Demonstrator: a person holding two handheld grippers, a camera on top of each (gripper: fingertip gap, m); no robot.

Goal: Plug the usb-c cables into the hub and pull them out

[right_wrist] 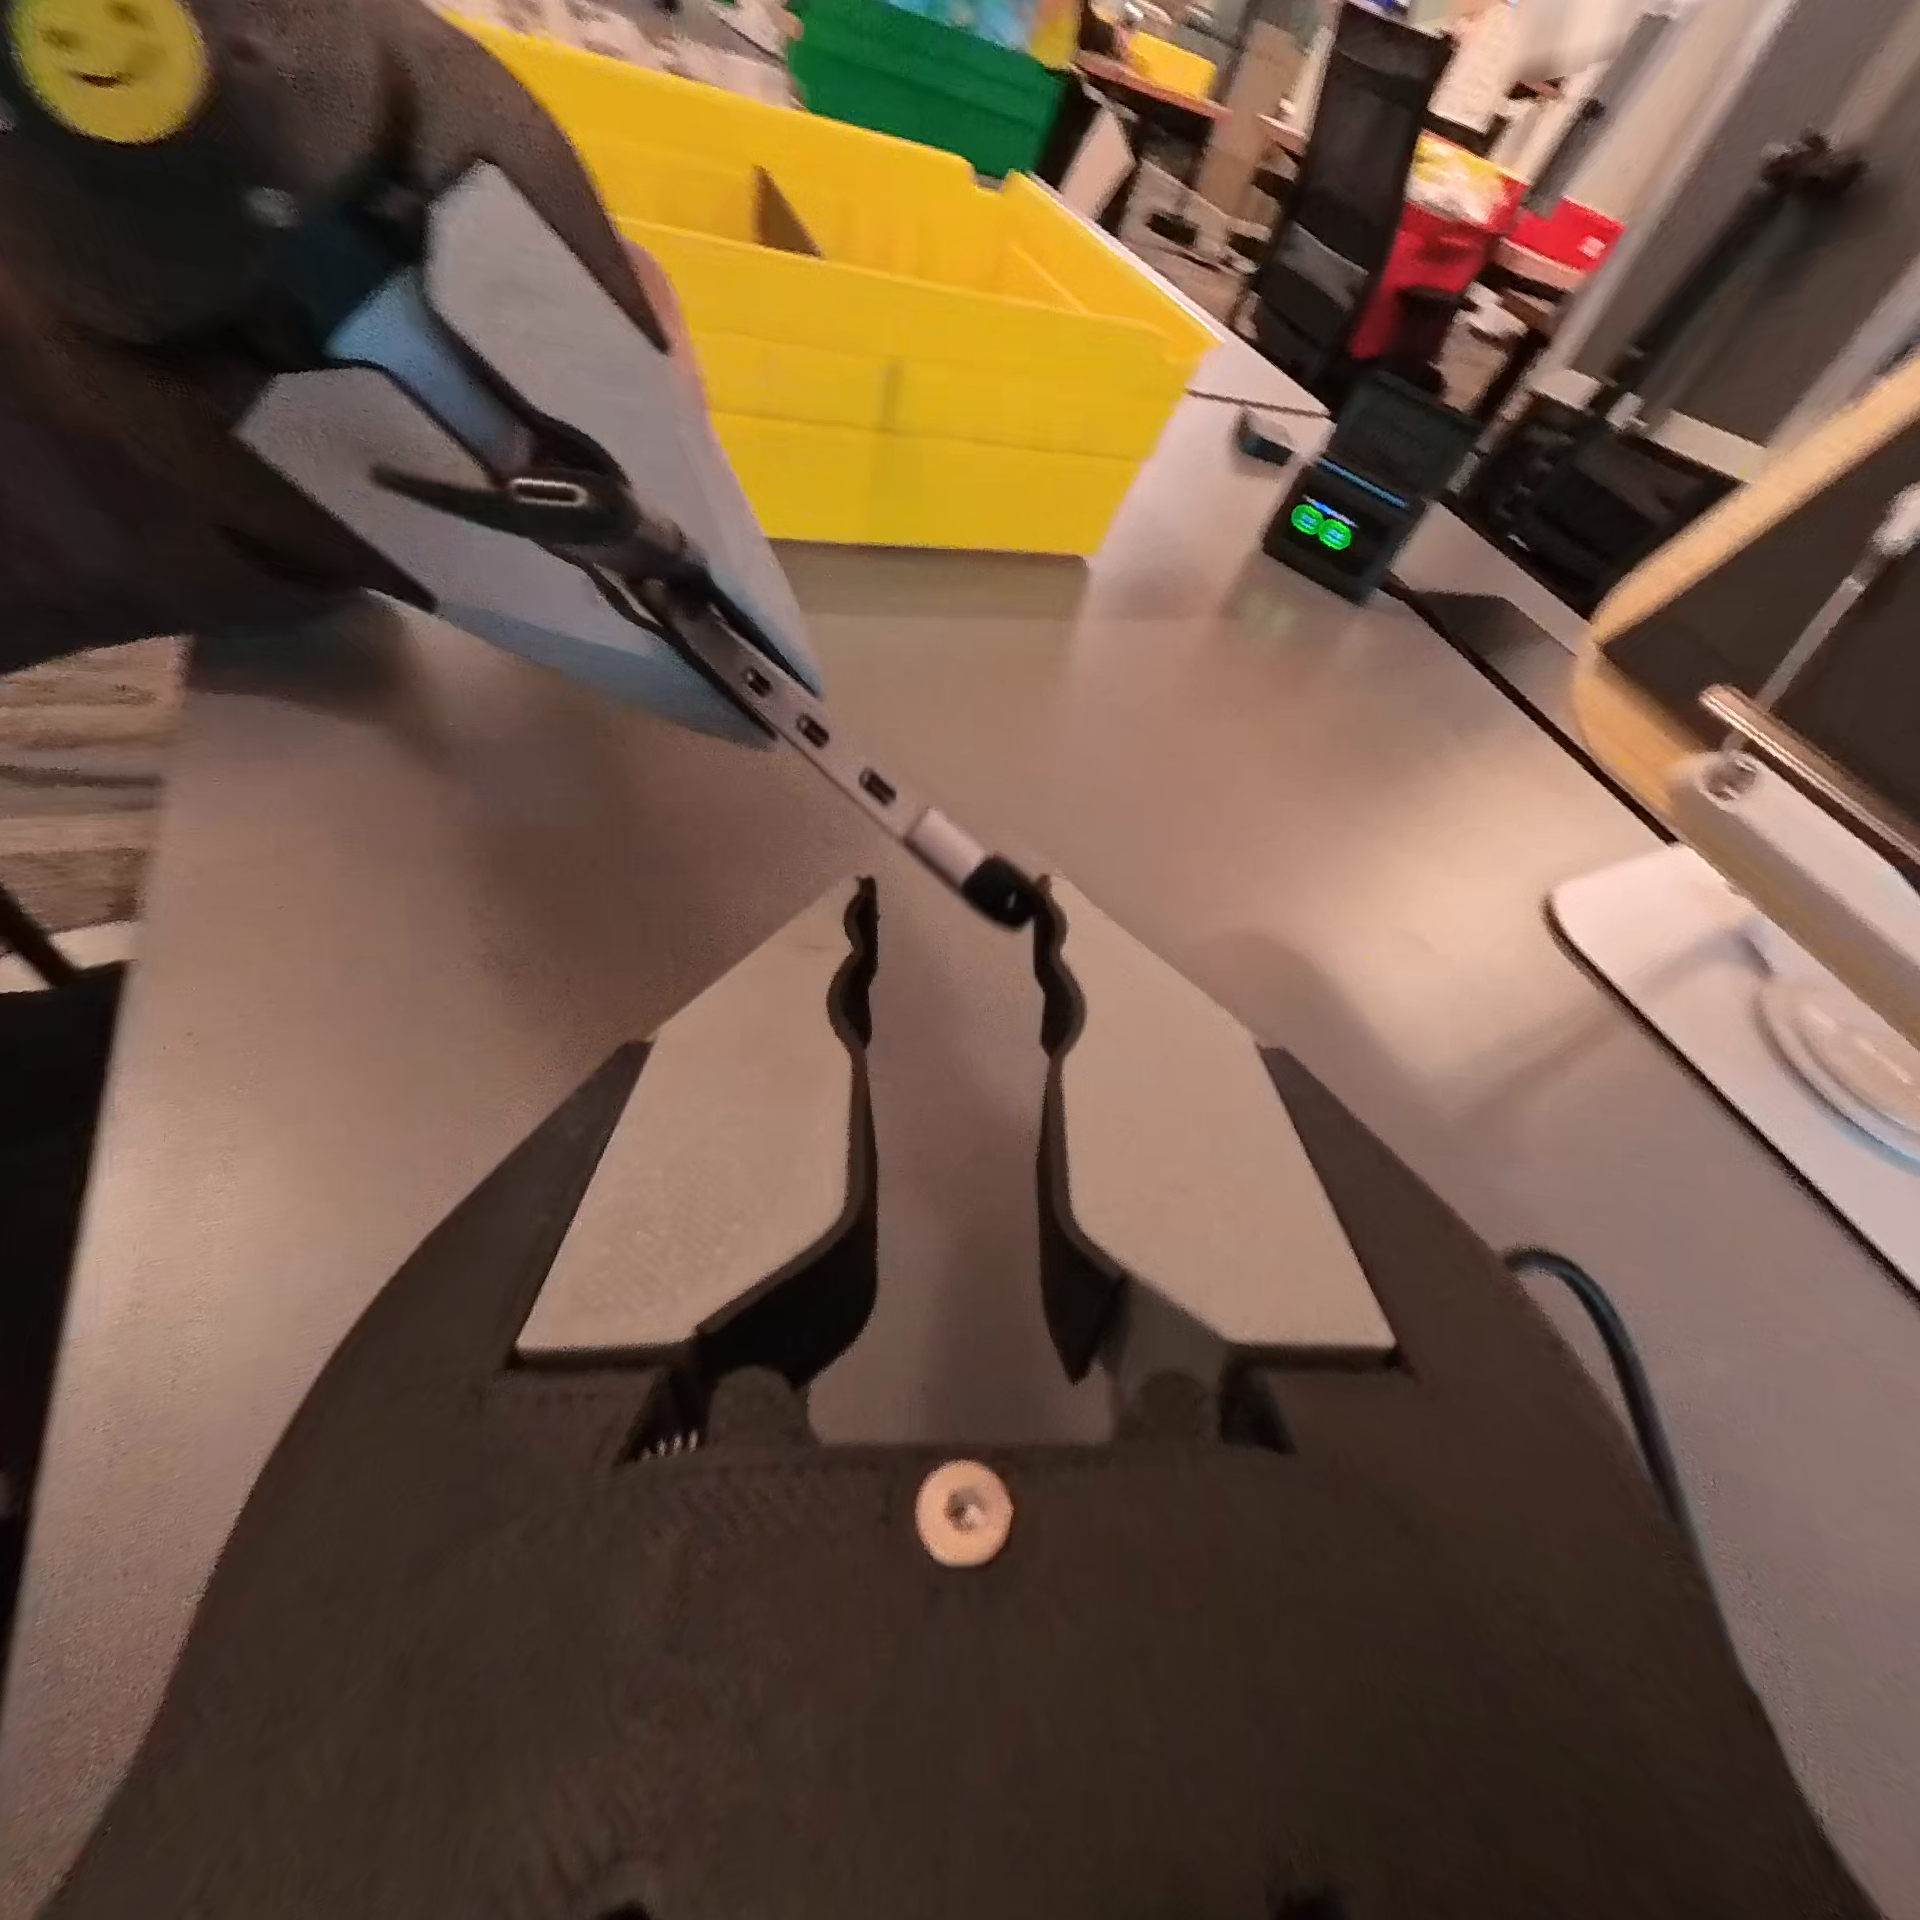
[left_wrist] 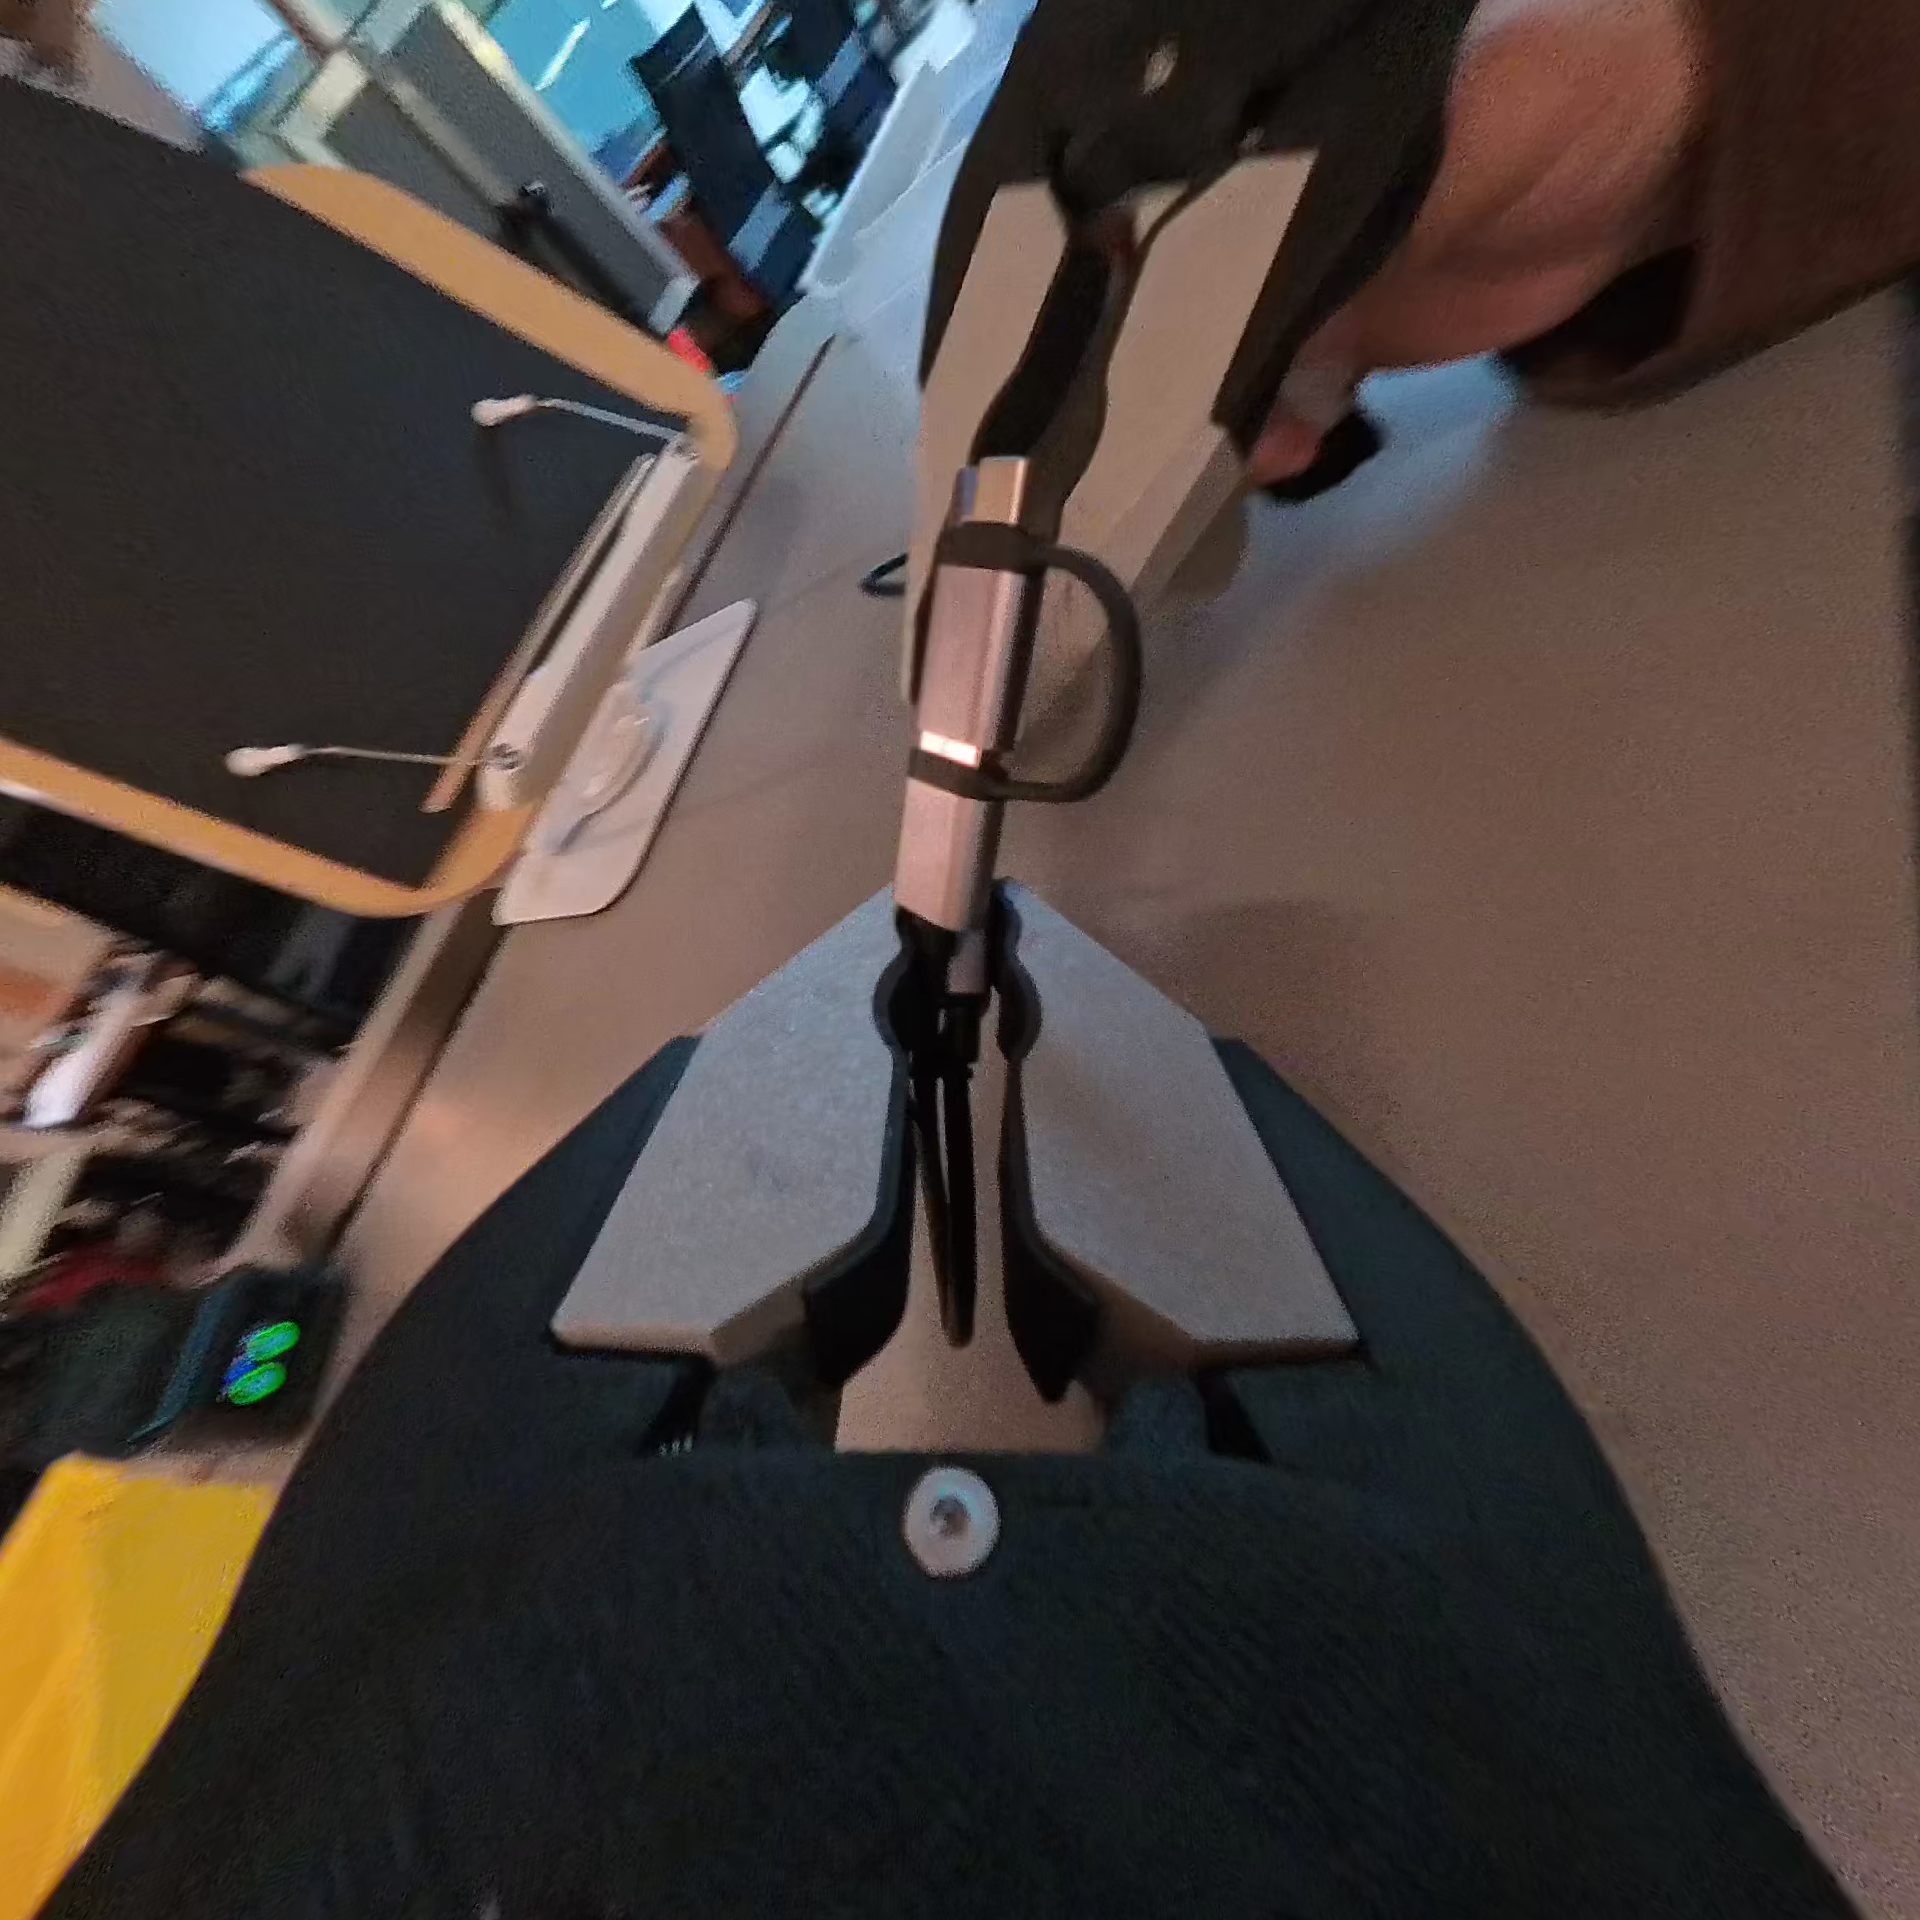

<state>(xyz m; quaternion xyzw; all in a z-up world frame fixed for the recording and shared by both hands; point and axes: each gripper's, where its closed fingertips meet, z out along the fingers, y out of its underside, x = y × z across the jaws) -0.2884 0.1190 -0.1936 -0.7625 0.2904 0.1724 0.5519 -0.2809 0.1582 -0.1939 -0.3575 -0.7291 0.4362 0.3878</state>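
The left gripper (left_wrist: 951,940) is clamped on the slim hub (left_wrist: 961,717), lifted off the surface (left_wrist: 1507,831), long axis pointing straight away. The right gripper (right_wrist: 951,904), jaws apart and empty, frames the plugged cable connector (right_wrist: 951,836) at the hub's far end.

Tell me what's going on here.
A person is working with two handheld tongs over a grey table. The left tongs are shut on a slim silver USB-C hub, held in the air. A plug sits in the hub's end, and the right tongs are open around its black cable end.
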